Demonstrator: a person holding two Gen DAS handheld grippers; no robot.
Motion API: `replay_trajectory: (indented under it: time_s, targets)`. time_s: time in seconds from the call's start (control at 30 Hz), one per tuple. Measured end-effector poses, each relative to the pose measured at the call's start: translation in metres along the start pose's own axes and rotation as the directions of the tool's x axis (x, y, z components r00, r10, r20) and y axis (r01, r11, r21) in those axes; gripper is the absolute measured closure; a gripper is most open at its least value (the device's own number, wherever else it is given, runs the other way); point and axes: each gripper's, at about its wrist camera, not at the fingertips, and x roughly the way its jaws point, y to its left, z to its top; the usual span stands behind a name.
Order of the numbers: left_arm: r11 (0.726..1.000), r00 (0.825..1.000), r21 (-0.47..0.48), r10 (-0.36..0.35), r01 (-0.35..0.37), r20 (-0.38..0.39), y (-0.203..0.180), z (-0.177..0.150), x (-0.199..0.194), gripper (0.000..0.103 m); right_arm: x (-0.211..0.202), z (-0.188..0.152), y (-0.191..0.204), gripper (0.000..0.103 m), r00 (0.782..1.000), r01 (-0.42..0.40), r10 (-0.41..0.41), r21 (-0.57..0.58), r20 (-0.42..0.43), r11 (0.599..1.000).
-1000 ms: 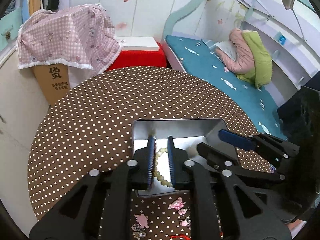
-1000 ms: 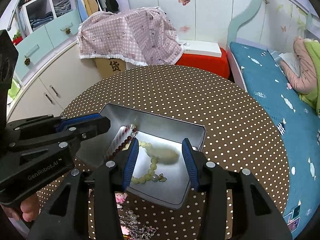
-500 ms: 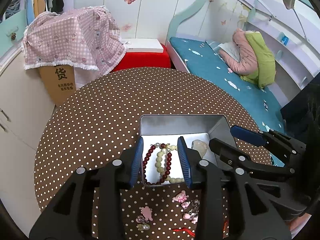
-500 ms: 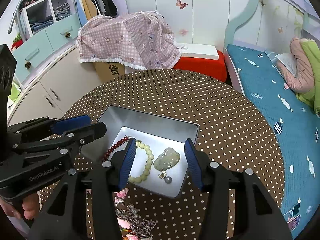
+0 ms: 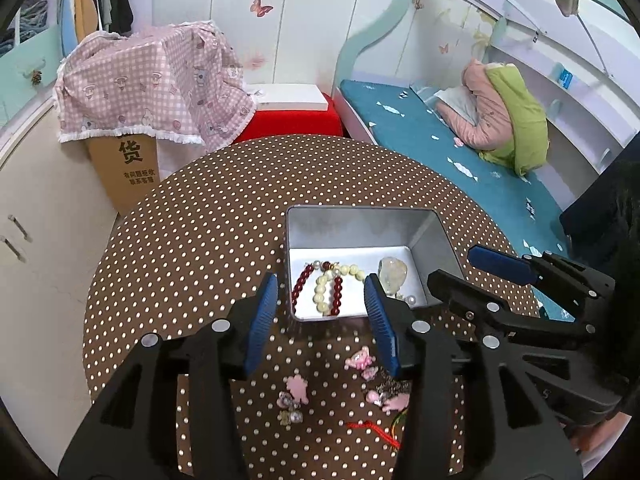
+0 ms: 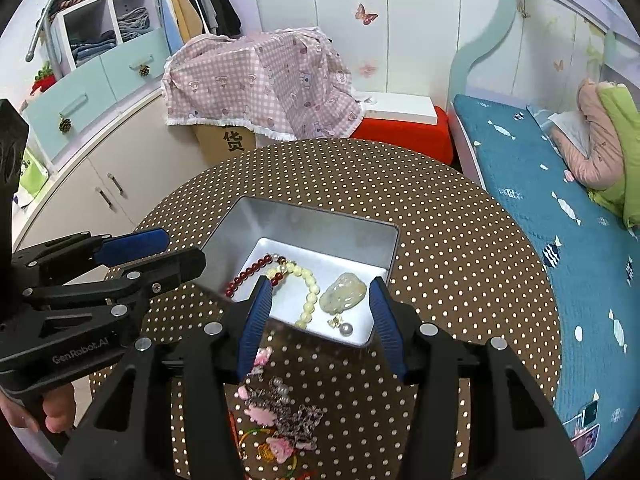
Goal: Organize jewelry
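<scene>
A: Status on my hand-held grippers?
B: Left hand-held gripper (image 5: 322,312) jaws opening, nothing btwn them, lower center of frame over tin's near edge. Right hand-held gripper (image 6: 318,320) half-spread, empty.
A: Jewelry?
B: Red bead bracelet (image 5: 304,282), cream bracelet (image 6: 308,300), jade pendant (image 6: 344,293) in metal tin (image 6: 304,220), mid-frame on table (image 5: 200,240). Pink charms (image 5: 298,388) loose at bottom.

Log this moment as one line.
left gripper: opening, empty | right gripper: open, empty | tin: bracelets, pendant inside | charms: loose on table
</scene>
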Motion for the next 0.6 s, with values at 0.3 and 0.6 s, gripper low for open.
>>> replay_trajectory:
  time_s: [0.3, 0.6]
  targets:
    - [1.0, 1.0, -0.007, 0.012, -0.012, -0.018, 0.005, -0.027, -0.011, 0.048, -0.006, -0.022, 0.004, 0.055, 1.0, -0.006, 0.006, 0.003, -0.029, 1.0]
    - [1.0, 0.995, -0.022, 0.016, -0.018, -0.095, 0.015, -0.061, 0.0, 0.044, 0.01, -0.043, 0.006, 0.055, 0.993, -0.036, 0.037, 0.017, -0.108, 0.999]
